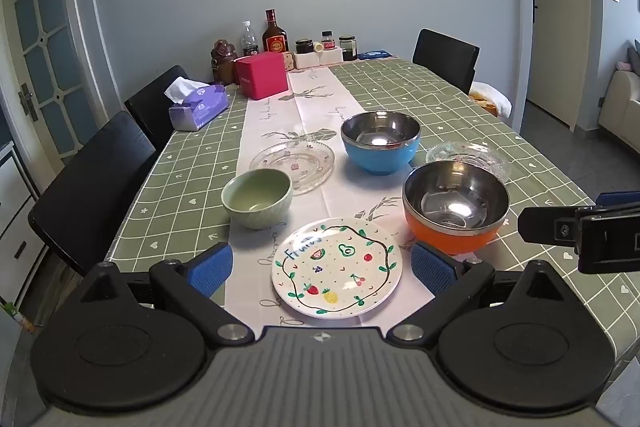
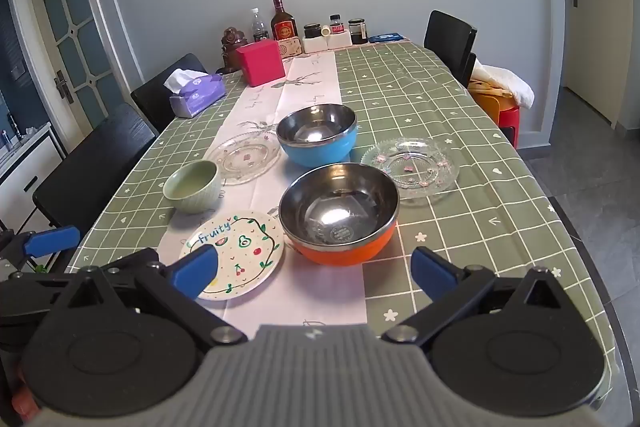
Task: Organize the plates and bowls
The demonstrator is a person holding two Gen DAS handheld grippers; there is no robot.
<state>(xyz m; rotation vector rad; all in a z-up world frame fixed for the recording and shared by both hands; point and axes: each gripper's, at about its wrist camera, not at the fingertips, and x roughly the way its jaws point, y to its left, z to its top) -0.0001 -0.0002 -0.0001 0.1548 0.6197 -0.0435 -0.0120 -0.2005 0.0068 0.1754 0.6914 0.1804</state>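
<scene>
On the near half of the surface (image 2: 460, 99), six dishes lie scattered, none stacked, so sorting seems not yet begun. Left to right: green bowl (image 1: 257, 198) upright by the cloth's edge; clear glass plate (image 1: 293, 161) just behind it; painted fruit plate (image 1: 336, 268) nearest, framed between the left gripper (image 1: 322, 269) fingers, which stand wide apart, holding nothing. Blue bowl (image 1: 380, 141) sits mid-runner; orange bowl (image 2: 339, 213) lies ahead of the right gripper (image 2: 314, 271), likewise spread and empty; second glass plate (image 2: 410, 165) just beyond it, possibly touching, the rim hides the gap. Both grippers hover short, likely choosing first picks.
</scene>
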